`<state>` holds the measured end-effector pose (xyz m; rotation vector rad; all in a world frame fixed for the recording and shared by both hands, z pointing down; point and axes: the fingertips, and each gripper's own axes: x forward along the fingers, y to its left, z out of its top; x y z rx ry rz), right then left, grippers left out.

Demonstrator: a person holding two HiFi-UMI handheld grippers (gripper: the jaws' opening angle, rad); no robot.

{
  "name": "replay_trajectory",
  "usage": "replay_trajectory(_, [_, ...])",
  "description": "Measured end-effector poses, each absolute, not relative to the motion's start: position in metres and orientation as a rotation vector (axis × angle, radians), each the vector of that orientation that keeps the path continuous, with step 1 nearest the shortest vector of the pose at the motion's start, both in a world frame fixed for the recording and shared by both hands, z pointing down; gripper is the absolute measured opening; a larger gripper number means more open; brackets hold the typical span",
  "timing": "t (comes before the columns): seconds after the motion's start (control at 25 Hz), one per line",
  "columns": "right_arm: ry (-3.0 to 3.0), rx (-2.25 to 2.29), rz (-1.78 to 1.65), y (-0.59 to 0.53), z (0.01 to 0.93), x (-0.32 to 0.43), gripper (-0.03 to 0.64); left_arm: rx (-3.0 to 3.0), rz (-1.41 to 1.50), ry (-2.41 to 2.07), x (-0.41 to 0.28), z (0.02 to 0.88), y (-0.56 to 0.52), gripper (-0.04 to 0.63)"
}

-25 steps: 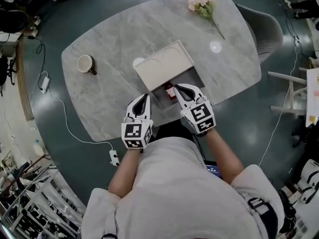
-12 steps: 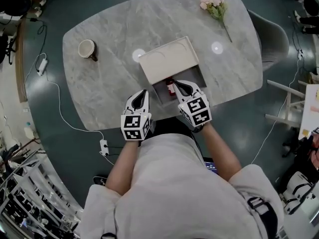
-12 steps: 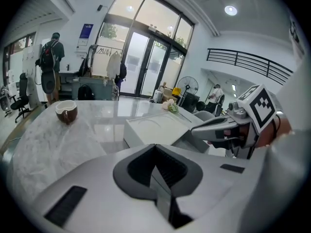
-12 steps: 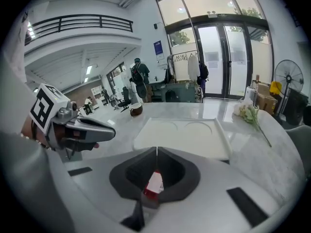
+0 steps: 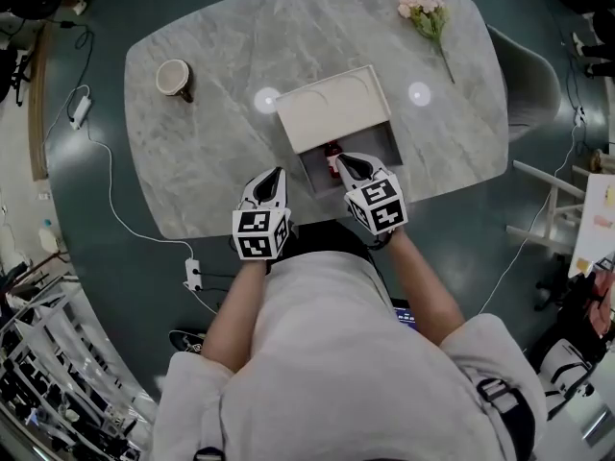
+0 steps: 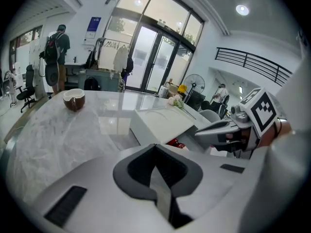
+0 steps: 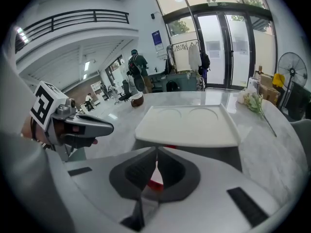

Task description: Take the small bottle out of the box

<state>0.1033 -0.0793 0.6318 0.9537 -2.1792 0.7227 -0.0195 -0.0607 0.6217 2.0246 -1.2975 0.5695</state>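
Note:
A flat box (image 5: 377,150) lies on the marble table, and its white lid (image 5: 332,113) is slid back over the far part. The small red bottle (image 5: 332,151) lies in the uncovered near end. My right gripper (image 5: 339,160) is shut, with its tips at the box's open end right by the bottle. In the right gripper view the red bottle (image 7: 155,182) shows just beyond the closed jaws (image 7: 156,150), not clamped between them. My left gripper (image 5: 276,174) is shut and empty, over the table left of the box. In the left gripper view (image 6: 155,147) the bottle (image 6: 175,142) shows under the lid (image 6: 165,123).
A brown cup (image 5: 173,77) stands at the table's far left, and a pink flower sprig (image 5: 426,10) lies at the far right. A grey chair (image 5: 524,75) stands past the right end. A cable and power strip (image 5: 192,275) lie on the floor at the left.
The head camera has shifted a little, so the table sits slightly differently in view. Both grippers stay shut in about the same places by the box's near end.

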Motion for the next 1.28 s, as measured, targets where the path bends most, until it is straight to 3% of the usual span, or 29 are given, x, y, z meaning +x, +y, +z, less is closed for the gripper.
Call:
replay_trajectory(0.52, [-2.063,0.954,0.779,-0.066,0.648,0.096,0.030,2.008,0.566,-1.229,-0.040,0.632,-0.047,0.021])
replay_trajectory(0.6, [-2.037,0.958,0.781,-0.068,0.651,0.097,0.062,2.010,0.560,-1.221,-0.042,0.632,-0.049,0.021])
replay_trajectory(0.64, [-2.022,0.956,0.787,-0.068,0.653,0.098,0.132,2.009,0.553,-1.217,-0.042,0.632,-0.050,0.021])
replay_trajectory(0.68, [-2.008,0.950,0.796,-0.068,0.655,0.098,0.150,2.008,0.543,-1.215,-0.043,0.631,-0.052,0.021])
replay_trajectory(1.28, [-1.816,0.871,0.915,-0.070,0.686,0.099,0.212,1.981,0.466,-1.241,-0.063,0.637,-0.064,0.021])
